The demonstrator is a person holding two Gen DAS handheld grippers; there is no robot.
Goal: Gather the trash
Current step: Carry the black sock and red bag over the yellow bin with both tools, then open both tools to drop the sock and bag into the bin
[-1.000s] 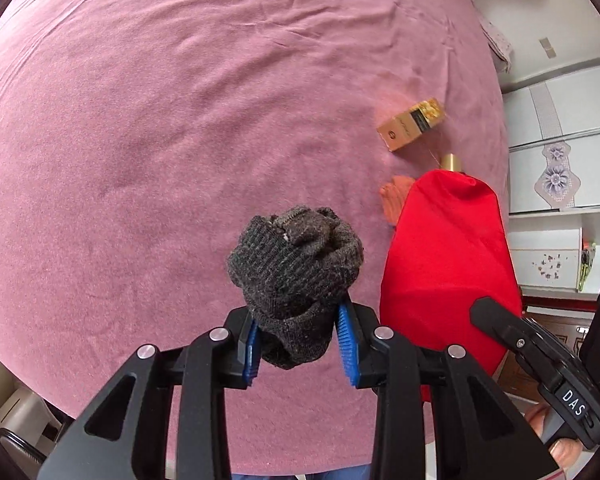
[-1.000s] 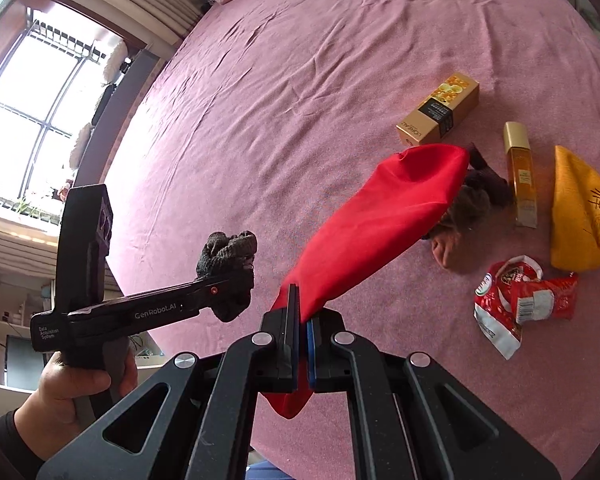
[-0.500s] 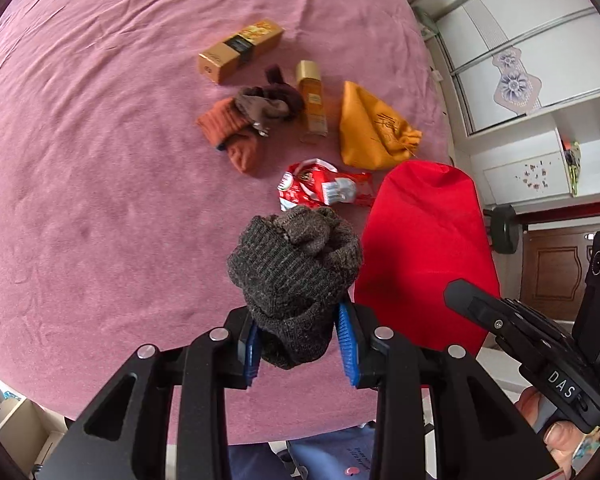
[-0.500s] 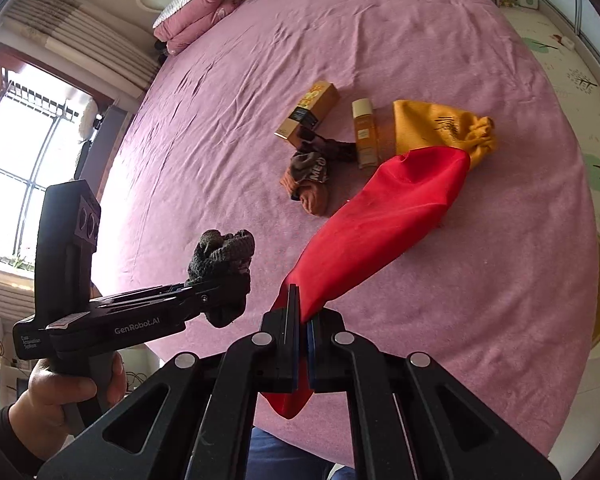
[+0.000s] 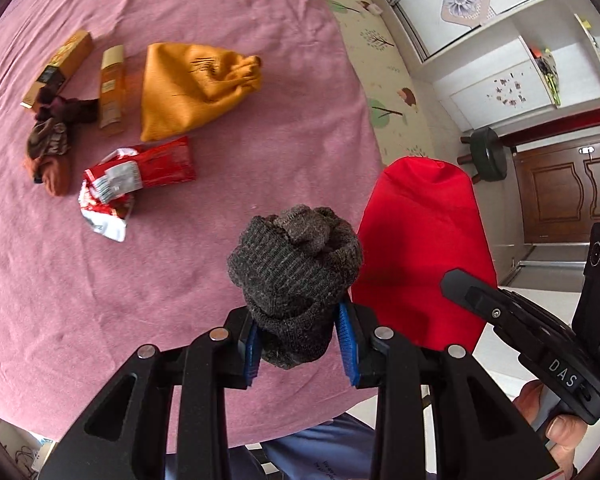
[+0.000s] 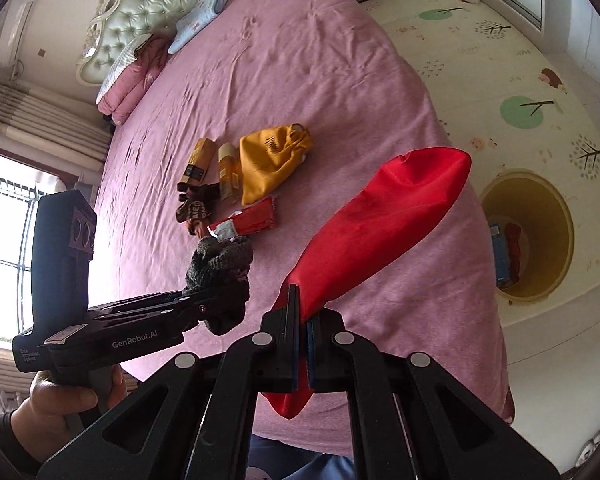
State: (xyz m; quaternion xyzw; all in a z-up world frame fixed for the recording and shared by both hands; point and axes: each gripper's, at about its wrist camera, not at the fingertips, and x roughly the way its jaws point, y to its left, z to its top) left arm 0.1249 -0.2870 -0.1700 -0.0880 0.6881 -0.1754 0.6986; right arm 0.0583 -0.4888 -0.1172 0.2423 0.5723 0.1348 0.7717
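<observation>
My left gripper (image 5: 300, 340) is shut on a rolled dark grey knitted sock (image 5: 296, 272), held above the pink bed's near edge; the same sock (image 6: 220, 276) shows in the right wrist view. My right gripper (image 6: 302, 320) is shut on a red cloth bag (image 6: 380, 224), which hangs out past the bed's right side; the red cloth bag (image 5: 424, 256) fills the lower right of the left wrist view. On the bed lie a torn red wrapper (image 5: 136, 180), an orange-brown sock bundle (image 5: 50, 148), a yellow pouch (image 5: 192, 84), a gold bottle (image 5: 112, 88) and a gold box (image 5: 60, 66).
A yellow bin (image 6: 536, 236) stands on the patterned floor mat right of the bed, with items inside. The pink bedspread (image 6: 300, 60) runs back to pillows and a tufted headboard (image 6: 148, 12). A dark stool (image 5: 486, 152) and wooden door (image 5: 560, 196) lie beyond the bed.
Both grippers swung sideways together toward the bed's right edge, rolling as they went. The items on the bed slid left in view, and the floor, bin and door came into sight. Grips unchanged.
</observation>
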